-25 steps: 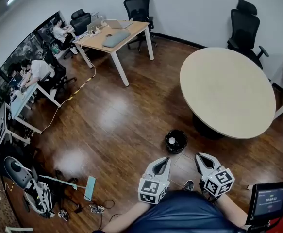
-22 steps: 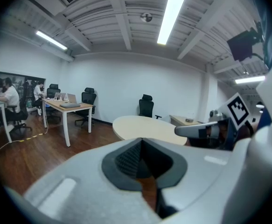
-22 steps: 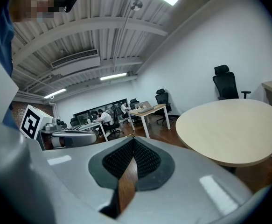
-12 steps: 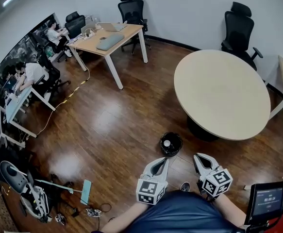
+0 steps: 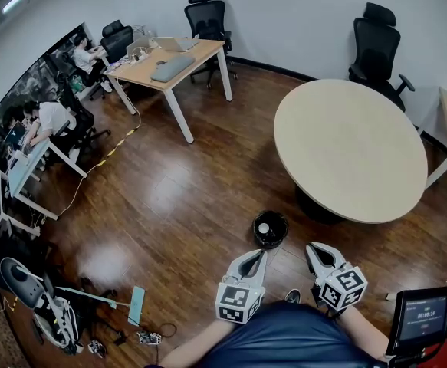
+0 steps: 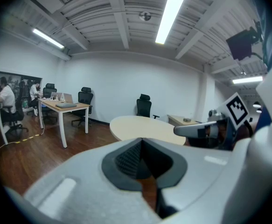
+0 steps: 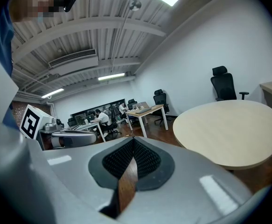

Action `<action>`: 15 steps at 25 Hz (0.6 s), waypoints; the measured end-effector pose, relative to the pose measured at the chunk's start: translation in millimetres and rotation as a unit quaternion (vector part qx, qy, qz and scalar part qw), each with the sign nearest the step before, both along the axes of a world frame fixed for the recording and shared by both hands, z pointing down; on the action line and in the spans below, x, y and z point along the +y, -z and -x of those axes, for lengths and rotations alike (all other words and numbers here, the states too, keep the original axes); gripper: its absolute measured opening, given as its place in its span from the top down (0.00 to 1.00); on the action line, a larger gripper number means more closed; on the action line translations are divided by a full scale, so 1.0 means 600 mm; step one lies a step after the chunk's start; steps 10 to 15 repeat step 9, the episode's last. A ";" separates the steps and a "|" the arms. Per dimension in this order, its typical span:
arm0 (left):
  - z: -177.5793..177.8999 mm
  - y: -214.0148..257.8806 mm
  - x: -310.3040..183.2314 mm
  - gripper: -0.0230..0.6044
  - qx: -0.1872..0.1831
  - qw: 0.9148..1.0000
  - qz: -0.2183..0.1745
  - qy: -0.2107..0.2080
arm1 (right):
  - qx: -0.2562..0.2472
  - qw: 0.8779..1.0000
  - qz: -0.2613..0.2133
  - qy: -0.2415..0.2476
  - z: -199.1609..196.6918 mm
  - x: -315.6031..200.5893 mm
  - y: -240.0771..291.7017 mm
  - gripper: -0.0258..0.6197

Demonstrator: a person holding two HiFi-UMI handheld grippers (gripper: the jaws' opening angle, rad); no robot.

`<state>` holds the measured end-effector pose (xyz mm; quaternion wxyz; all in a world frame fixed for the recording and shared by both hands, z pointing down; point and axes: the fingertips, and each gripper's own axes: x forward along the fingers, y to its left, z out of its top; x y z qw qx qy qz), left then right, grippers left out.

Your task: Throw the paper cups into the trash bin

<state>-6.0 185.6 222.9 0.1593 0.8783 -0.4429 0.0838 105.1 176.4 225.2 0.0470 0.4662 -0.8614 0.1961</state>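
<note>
The black trash bin [image 5: 270, 228] stands on the wooden floor just beside the round table's base, with a white paper cup [image 5: 264, 226] lying inside it. My left gripper [image 5: 262, 254] hovers just short of the bin, its jaws shut with nothing between them. My right gripper [image 5: 313, 249] hangs to the right of the bin, also shut and empty. In the left gripper view the dark pads [image 6: 135, 161] meet, and the right gripper [image 6: 198, 129] shows alongside. The right gripper view shows its pads [image 7: 147, 161] closed together. No other cup is in sight.
A round beige table [image 5: 350, 148] stands right of the bin, with black chairs [image 5: 378, 41] behind it. A rectangular desk [image 5: 169, 60] with laptops is at the back left, and people sit at desks [image 5: 43, 121] along the left. Cables and gear [image 5: 50, 309] litter the floor at lower left.
The head view has drifted slightly, so the bin sits a little further left and lower in the picture. Both grippers keep the same pose and stay shut.
</note>
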 end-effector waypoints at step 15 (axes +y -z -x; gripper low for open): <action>0.002 -0.006 -0.008 0.96 0.001 1.000 0.000 -0.002 | 0.003 1.000 0.004 -0.002 0.002 -0.006 -0.010 0.94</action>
